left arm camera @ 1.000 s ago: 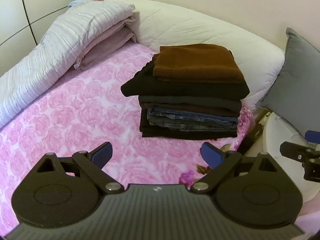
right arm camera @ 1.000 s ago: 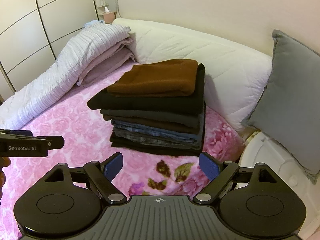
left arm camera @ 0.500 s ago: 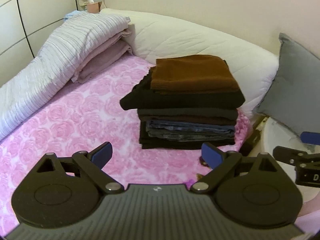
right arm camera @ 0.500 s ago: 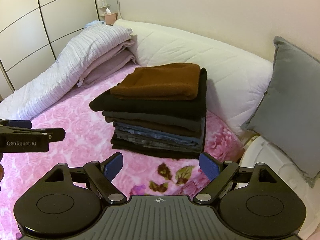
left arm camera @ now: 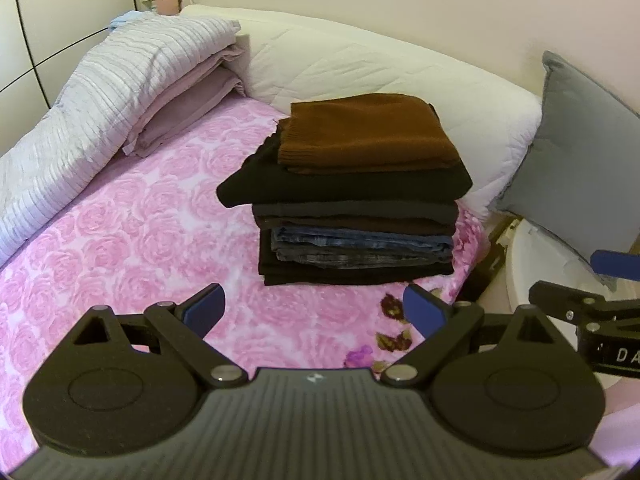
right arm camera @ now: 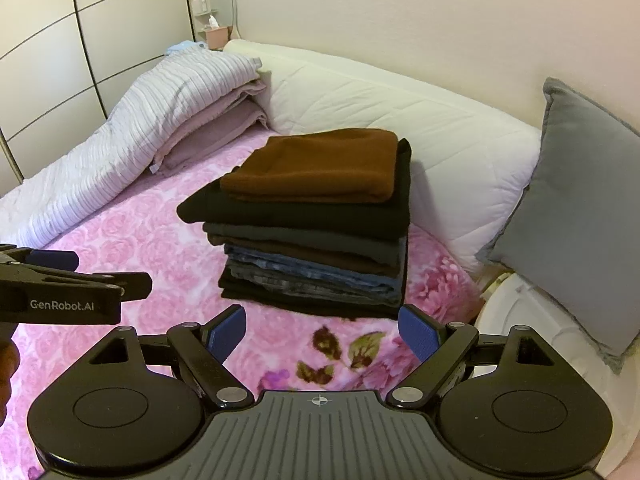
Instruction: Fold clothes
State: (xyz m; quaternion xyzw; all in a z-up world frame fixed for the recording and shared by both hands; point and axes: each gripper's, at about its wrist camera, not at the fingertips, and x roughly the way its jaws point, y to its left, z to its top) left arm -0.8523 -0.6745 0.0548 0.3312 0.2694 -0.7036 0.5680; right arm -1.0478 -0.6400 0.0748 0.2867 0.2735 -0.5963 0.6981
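Since both claws are empty and spread wide, this looks like the gap between garments, with nothing in hand to fold right now. The left claw [left arm camera: 314, 312] hangs over the pink rose bedspread [left arm camera: 132, 236] with its blue pads far apart, and the right claw [right arm camera: 322, 330] does the same, just beside it. In the right wrist view the left one pokes in at about 9 o'clock; in the left wrist view the right one sits at roughly 3 o'clock.

The clothes themselves are the stack of folded clothes [left arm camera: 356, 216] straight ahead at 12 o'clock on the bed: a brown knit [left arm camera: 364, 136] on top, then black layers, then jeans [left arm camera: 360, 244], then more black at the bottom. It sits just in front of the white pillow [left arm camera: 360, 68], with a grey cushion [left arm camera: 576, 136] off at 2 o'clock and rolled bedding [left arm camera: 100, 108] at 10 o'clock.

My guess is the pile is basically done, since I can't spot any loose garment in either view. If anything's left, I'd tidy the black layer sticking out on the left side: nudge it in from the edge with flat pads and don't pinch, because a tall soft stack like that probably leans or slides if you tug a single layer.
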